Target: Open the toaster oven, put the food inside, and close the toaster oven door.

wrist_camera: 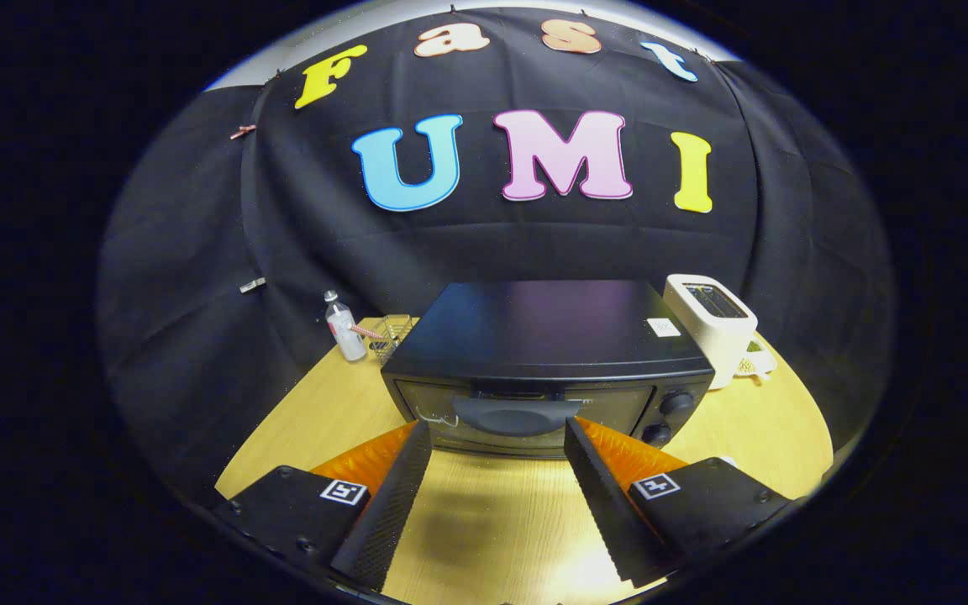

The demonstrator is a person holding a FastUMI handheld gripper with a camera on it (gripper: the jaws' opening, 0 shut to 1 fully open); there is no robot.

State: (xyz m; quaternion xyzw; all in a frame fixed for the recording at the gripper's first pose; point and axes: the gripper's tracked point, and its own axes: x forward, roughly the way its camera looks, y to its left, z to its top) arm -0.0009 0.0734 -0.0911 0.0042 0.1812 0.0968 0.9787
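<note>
Gripper view: tongs (498, 433) spread wide, holding nothing, fingertips just before the closed door handle (516, 413) of the black toaster oven (547, 336) on the desk (324, 412).

We are seeing a glossy dark toaster oven (547, 336) on a smooth pale wood desk (324, 420), beside a matt white plastic toaster (711, 323).

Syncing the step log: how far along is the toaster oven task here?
Done: nothing yet; the toaster oven door is closed. In hand: the tool is open, fingers apart on either side of the door handle, holding nothing. Left: pull the door open, load the food, close the door.
</note>
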